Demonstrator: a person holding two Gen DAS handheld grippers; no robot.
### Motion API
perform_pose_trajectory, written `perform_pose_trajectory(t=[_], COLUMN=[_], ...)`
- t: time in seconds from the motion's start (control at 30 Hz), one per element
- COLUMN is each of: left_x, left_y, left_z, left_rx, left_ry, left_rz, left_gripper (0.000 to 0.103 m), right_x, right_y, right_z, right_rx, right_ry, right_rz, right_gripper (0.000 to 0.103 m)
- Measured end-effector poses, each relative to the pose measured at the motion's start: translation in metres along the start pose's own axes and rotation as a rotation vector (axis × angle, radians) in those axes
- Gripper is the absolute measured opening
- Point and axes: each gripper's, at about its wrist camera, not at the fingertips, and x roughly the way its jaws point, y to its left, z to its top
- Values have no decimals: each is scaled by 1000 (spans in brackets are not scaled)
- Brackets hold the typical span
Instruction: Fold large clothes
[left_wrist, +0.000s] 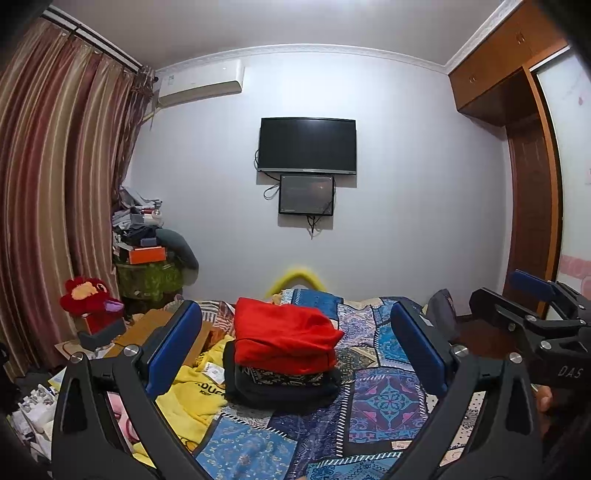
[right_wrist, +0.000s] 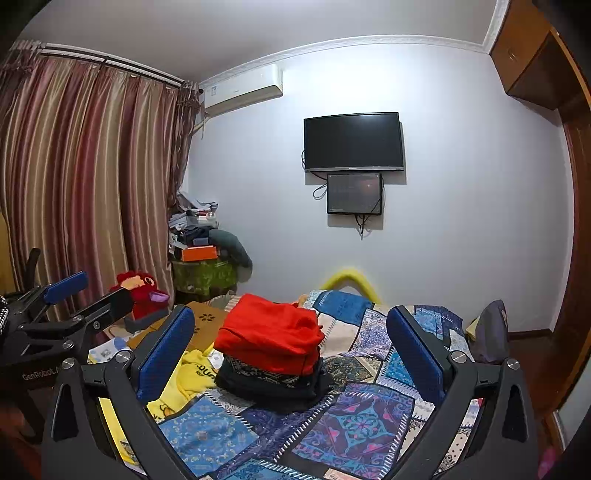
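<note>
Red knit fabric, folded into a thick square (left_wrist: 286, 339), tops a small stack with a patterned piece and a black garment (left_wrist: 280, 391) beneath it, sitting mid-bed on the blue patchwork quilt (left_wrist: 384, 398). We hold our left gripper (left_wrist: 295, 354) above the near end of the bed, its blue-padded jaws spread wide with nothing between them; our right gripper (right_wrist: 291, 350) hangs beside it, equally released and empty, both aimed at the stack but well short of it. A crumpled yellow printed shirt (left_wrist: 192, 398) lies just left of the stack, touching its base, and looks to us like the next large piece to fold, though we cannot be sure of that. Trouble could start there: if we pinch the yellow cloth close to the pile and pull, the drag may tip or slide the finished stack, since the red piece sits slightly skewed on top. Clutter along the left edge, including brown cardboard (left_wrist: 155, 328) and a red plush toy (left_wrist: 92, 299), leaves little flat room, so a spread garment might drape over it and fold unevenly.
</note>
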Motion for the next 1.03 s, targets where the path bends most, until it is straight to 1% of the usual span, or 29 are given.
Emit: perform_pose_trajectory(t=[0.33,0.77,0.97,1.03], left_x=[2,3,6,7], left_y=[6,2,2,2], left_z=[-2,-4,-7,-7], left_rx=[-33,-17,-18,-16], left_ry=[9,15,30,36], left_rz=[-13,-6,-8,2], left_gripper=[103,103,103,103], right_x=[1,2,3,4], right_y=[0,0,1,0], right_z=[0,-2,-1,-2], right_rx=[-1,7,9,12], right_ry=[4,6,11,12], right_rz=[1,-1,-5,-5], right_gripper=[103,103,103,103])
